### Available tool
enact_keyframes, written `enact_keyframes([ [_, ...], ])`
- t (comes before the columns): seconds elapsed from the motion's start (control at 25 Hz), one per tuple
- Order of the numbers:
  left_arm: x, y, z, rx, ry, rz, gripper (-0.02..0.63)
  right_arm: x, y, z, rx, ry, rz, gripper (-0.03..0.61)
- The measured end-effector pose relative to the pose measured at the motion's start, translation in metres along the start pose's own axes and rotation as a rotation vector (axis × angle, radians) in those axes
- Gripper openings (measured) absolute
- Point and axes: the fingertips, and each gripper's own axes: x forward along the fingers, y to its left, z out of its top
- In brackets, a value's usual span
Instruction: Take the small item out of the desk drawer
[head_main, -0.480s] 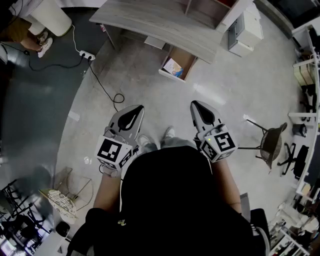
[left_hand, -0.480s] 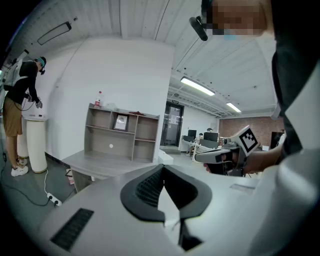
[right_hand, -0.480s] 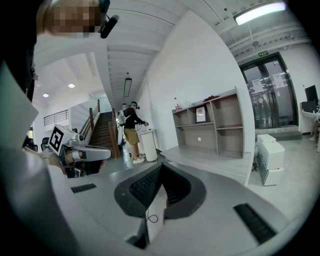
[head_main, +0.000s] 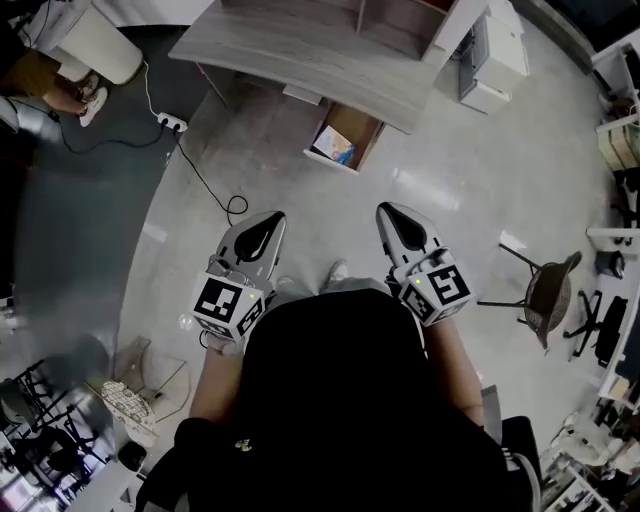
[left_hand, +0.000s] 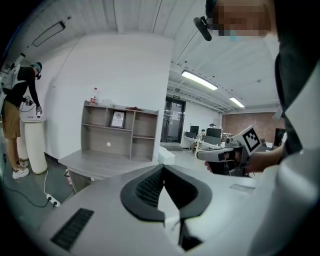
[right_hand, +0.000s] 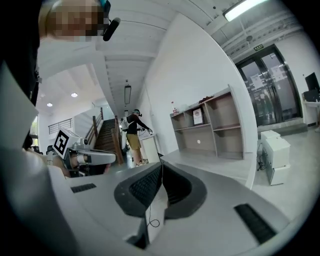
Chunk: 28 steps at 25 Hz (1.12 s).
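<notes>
A glossy pale-grey floor (head_main: 300, 175) spreads ahead of the left claw (head_main: 276, 216) and the right claw (head_main: 384, 208). Far to the left claw's left it turns to a darker grey strip (head_main: 80, 230). Well ahead of both claws stands a light wood-grain bench (head_main: 300, 50) carrying an open shelf unit (left_hand: 120, 135) at its back. A drawer (head_main: 345, 135) hangs pulled out under the bench's near edge, ahead between the claws, with a flat pale-and-blue item (head_main: 336, 147) lying in it. On the floor ahead-left of the left claw lie a white power strip (head_main: 171, 122) and a black cable (head_main: 203, 168). A white cabinet (head_main: 490, 60) stands ahead-right of the right claw, and a chair (head_main: 550, 285) stands to its right.
</notes>
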Motion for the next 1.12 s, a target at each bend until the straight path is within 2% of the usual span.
enact_keyframes([
  [0.16, 0.021, -0.003, -0.005, -0.003, 0.034, 0.003, 0.008, 0.003, -0.024, -0.004, 0.025, 0.008, 0.003, -0.002],
  [0.28, 0.037, 0.003, -0.009, -0.029, 0.052, -0.010, 0.008, 0.009, -0.041, -0.004, 0.040, 0.003, -0.027, -0.002],
  [0.56, 0.084, 0.044, -0.001, -0.051, 0.068, -0.055, 0.008, 0.051, -0.075, 0.005, 0.053, 0.011, -0.082, -0.002],
  [0.72, 0.106, 0.082, 0.000, -0.055, 0.098, -0.121, 0.008, 0.089, -0.082, 0.010, 0.045, 0.037, -0.118, -0.002],
  [0.84, 0.125, 0.113, -0.007, -0.021, 0.154, -0.174, 0.008, 0.123, -0.086, 0.015, 0.040, 0.046, -0.146, -0.002],
  [1.12, 0.173, 0.160, -0.026, 0.061, 0.283, -0.373, 0.009, 0.169, -0.090, 0.017, 0.032, 0.071, -0.273, -0.002],
])
